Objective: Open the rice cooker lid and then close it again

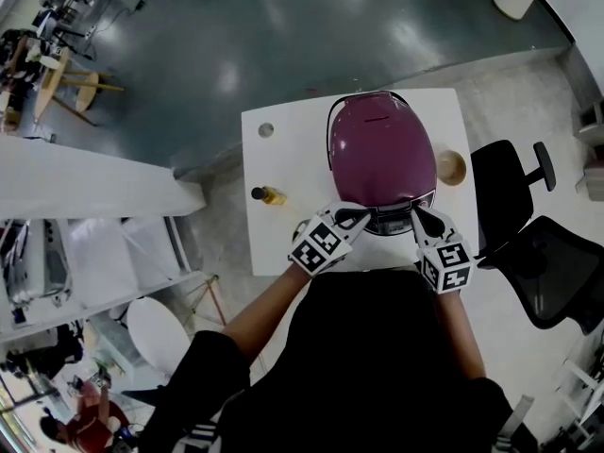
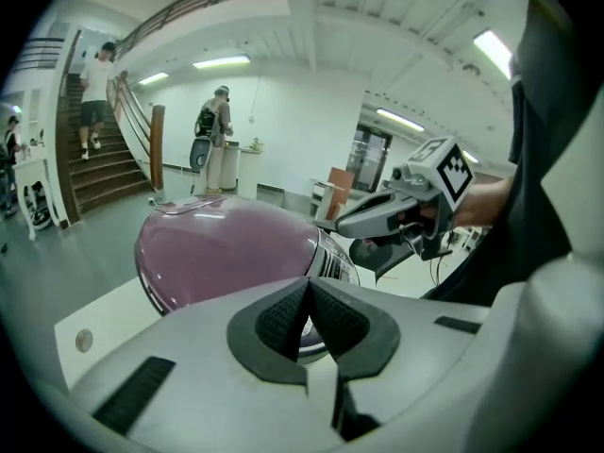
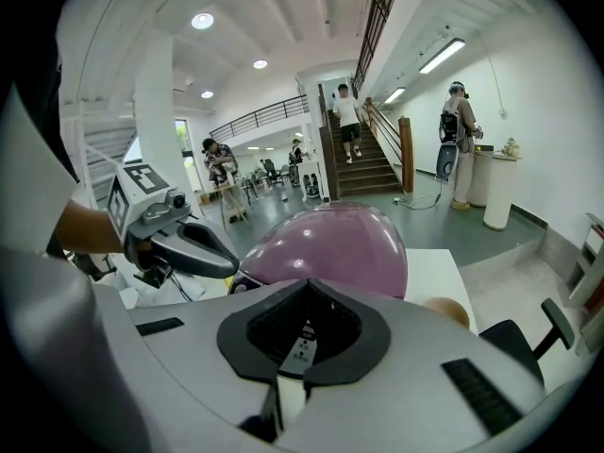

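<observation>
The rice cooker (image 1: pixel 382 154), a rounded appliance with a glossy purple plastic dome lid (image 1: pixel 377 140), sits on the right half of the small white square tabletop (image 1: pixel 283 159). The lid is down and its dark front panel (image 1: pixel 394 221) faces me. I judge the shell hard, smooth and slippery, so pinching the dome would skid. The place to work is the front edge by the panel, where I expect a release catch, with the hinge on the far side. The body looks heavy enough to stay put under a press. My left hand-held gripper (image 1: pixel 355 217) and right hand-held gripper (image 1: pixel 418 219) sit at that front edge, both pinched together on nothing. A small amber bottle (image 1: pixel 269 195) stands left of the cooker, a round wooden dish (image 1: pixel 451 167) just to its right.
</observation>
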{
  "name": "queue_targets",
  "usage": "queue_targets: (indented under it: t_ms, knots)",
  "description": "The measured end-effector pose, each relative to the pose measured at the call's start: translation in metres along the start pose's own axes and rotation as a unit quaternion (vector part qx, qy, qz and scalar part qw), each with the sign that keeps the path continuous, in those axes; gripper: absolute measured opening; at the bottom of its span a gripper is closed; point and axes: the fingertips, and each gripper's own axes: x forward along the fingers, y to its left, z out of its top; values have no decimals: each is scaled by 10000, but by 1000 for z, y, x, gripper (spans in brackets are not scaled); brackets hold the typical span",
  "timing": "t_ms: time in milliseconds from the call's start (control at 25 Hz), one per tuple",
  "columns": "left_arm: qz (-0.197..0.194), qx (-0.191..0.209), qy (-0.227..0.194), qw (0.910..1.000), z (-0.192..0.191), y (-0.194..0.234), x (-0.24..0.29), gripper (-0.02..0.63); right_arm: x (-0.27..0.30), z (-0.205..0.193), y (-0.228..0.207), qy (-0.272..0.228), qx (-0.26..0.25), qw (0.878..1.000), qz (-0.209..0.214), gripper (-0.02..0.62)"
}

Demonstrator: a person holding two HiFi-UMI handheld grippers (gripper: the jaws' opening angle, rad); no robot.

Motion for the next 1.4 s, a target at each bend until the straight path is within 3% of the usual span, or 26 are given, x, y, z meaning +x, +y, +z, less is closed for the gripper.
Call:
queue_targets:
  t_ms: [240,520,1000,1200,1400]
  knots:
    - [655,-487,-898,9926,-7,2,-40,3,-11,9,31,-436,-201,9988,-53,0]
    - [919,-939,-1657,9774,-26,-18,-77,3,-18,-1,58,-318,-328,9989,-67,0]
    - [1578,-1301,-2126,9555,-34,-71,-102,3,-40,1,77,-462,-576,9959,531,0]
    - [2009,-1286,-2391,9412,-21,-102,-109,3,-76,0,67,-720,-552,9934,705,0]
    - [2397,-1181,-2387,9336,-20,-148,-92,2,-126,-24,43,-874,-456,9923,751,0]
